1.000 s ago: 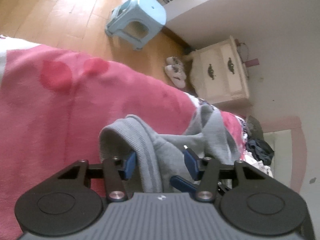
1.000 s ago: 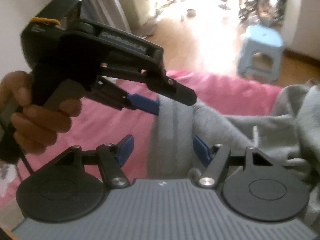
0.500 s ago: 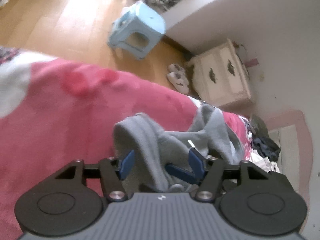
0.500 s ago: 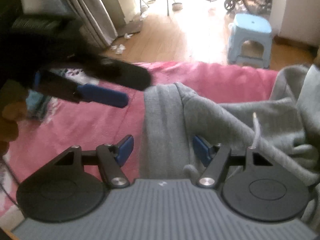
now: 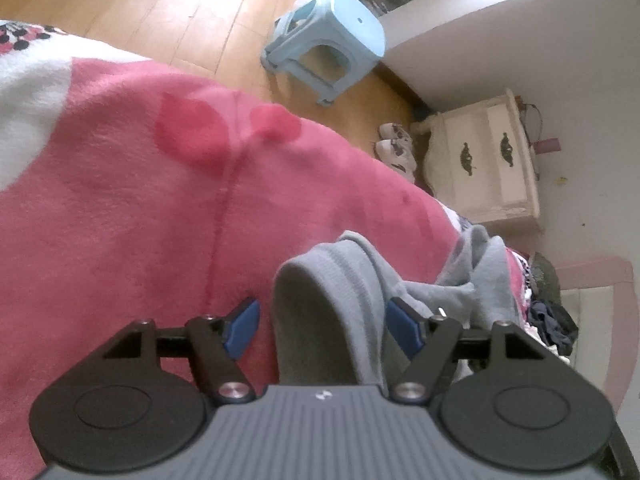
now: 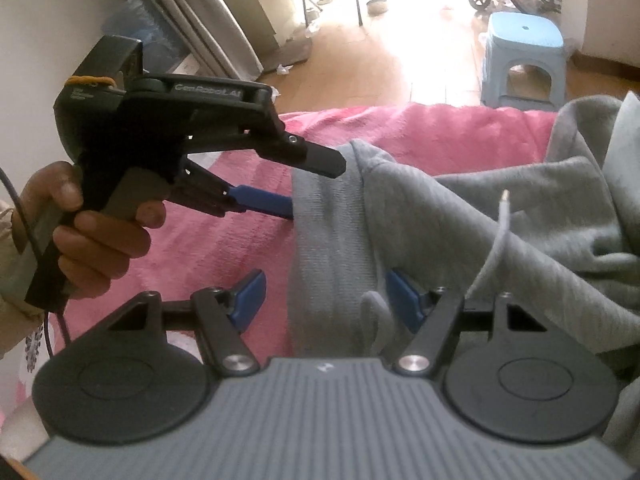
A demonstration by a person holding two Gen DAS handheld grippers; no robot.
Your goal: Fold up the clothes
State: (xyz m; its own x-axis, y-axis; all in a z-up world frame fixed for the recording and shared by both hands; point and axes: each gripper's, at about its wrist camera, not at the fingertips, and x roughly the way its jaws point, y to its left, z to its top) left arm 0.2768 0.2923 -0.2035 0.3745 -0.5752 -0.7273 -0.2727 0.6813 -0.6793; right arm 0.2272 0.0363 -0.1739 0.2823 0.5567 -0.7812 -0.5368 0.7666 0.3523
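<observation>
A grey sweatshirt (image 6: 460, 216) with a ribbed hem (image 5: 320, 304) and a white drawstring (image 6: 498, 236) lies crumpled on a pink blanket (image 5: 160, 220). My left gripper (image 5: 322, 330) straddles the hem. Its jaws are opening, and a gap shows beside the left blue pad (image 5: 240, 326). In the right wrist view the left gripper (image 6: 314, 188) comes in from the left, held by a hand (image 6: 92, 240), its fingers at the hem's far edge. My right gripper (image 6: 326, 302) stands open around the same ribbed band (image 6: 332, 240) nearer the camera, its left pad clear of the cloth.
The blanket covers a bed that drops off to a wooden floor (image 5: 160, 8). A light blue stool (image 5: 328, 36), a white nightstand (image 5: 480, 160), slippers (image 5: 396, 148) and a pile of clothes (image 5: 552, 316) are beyond it. Curtains (image 6: 208, 20) hang at the left.
My left gripper's jaws have spread wider around the ribbed hem. In the right wrist view it swung out to the left and came back to the hem. The right gripper has hardly changed.
</observation>
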